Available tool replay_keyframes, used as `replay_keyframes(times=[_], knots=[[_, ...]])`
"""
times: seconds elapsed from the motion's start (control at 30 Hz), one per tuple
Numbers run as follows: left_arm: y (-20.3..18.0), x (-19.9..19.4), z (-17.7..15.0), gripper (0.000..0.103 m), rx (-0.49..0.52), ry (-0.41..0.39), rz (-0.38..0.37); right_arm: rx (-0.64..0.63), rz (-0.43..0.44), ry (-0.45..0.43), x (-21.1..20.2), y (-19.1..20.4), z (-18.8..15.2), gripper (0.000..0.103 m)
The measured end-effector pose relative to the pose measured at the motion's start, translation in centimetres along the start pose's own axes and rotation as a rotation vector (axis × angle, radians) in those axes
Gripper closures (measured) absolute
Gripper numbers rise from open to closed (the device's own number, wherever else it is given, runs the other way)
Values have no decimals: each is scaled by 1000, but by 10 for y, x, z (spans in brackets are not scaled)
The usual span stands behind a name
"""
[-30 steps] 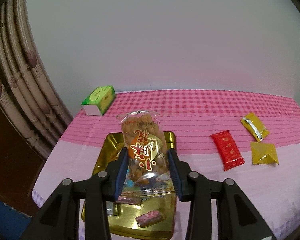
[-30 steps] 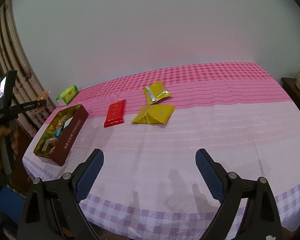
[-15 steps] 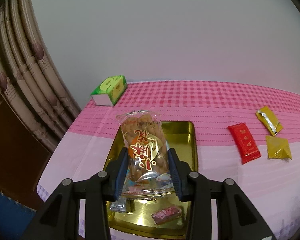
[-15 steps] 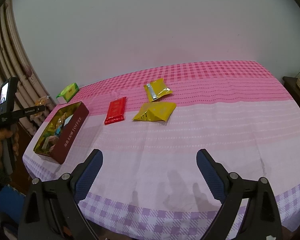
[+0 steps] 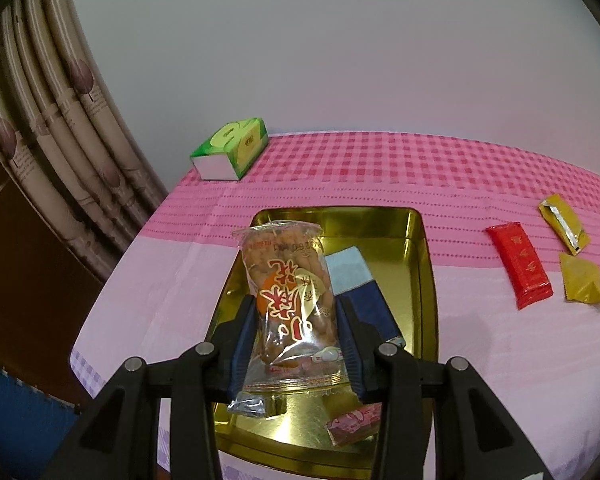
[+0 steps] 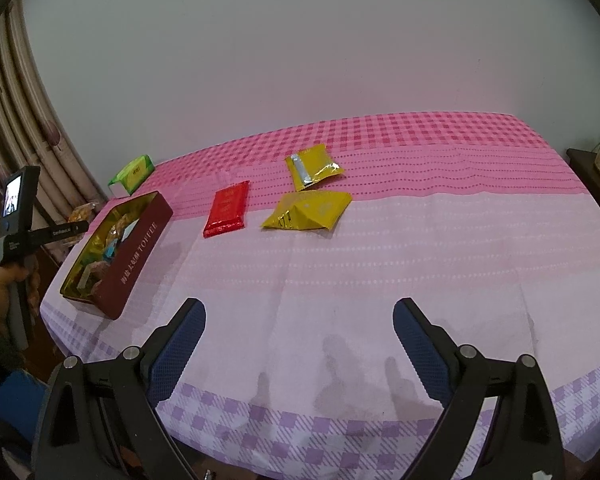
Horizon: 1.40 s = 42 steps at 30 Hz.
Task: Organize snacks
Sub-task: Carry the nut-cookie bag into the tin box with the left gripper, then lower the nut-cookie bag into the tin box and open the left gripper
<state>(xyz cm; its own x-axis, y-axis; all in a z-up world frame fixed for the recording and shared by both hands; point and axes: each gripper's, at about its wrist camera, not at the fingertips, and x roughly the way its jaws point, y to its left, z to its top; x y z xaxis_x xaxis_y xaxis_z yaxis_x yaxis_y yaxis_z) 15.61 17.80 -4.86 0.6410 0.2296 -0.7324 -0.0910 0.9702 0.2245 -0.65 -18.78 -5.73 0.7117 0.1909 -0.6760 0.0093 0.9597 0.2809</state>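
My left gripper (image 5: 296, 312) is shut on a clear packet of brown snacks (image 5: 290, 300) and holds it above the gold-lined tin (image 5: 380, 224). The tin holds a blue packet (image 5: 360, 284), a pink sweet (image 5: 354, 426) and other wrappers. The tin's dark red outside shows in the right wrist view (image 6: 140, 252). A red packet (image 5: 518, 264) (image 6: 228, 208) and two yellow packets (image 5: 564, 228) (image 5: 582, 284) lie on the cloth to the right of the tin. My right gripper (image 6: 300, 336) is open and empty above the table's near edge.
A green tissue box (image 5: 232, 148) (image 6: 134, 172) stands at the table's far left corner. A curtain (image 5: 52, 120) hangs left of the table. A dark side table (image 6: 596, 176) with a patterned container stands at the right. The pink cloth (image 6: 380, 272) covers the table.
My left gripper has drawn back and up with the snack packet, so more of the tin shows. The right gripper has barely moved.
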Motion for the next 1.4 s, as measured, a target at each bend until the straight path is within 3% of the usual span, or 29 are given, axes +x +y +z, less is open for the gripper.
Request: replay_keyframes(times=[1.4], knots=[[12,55,-24,63,-22,121,22,-9,-26,60,21,0,-7,9]])
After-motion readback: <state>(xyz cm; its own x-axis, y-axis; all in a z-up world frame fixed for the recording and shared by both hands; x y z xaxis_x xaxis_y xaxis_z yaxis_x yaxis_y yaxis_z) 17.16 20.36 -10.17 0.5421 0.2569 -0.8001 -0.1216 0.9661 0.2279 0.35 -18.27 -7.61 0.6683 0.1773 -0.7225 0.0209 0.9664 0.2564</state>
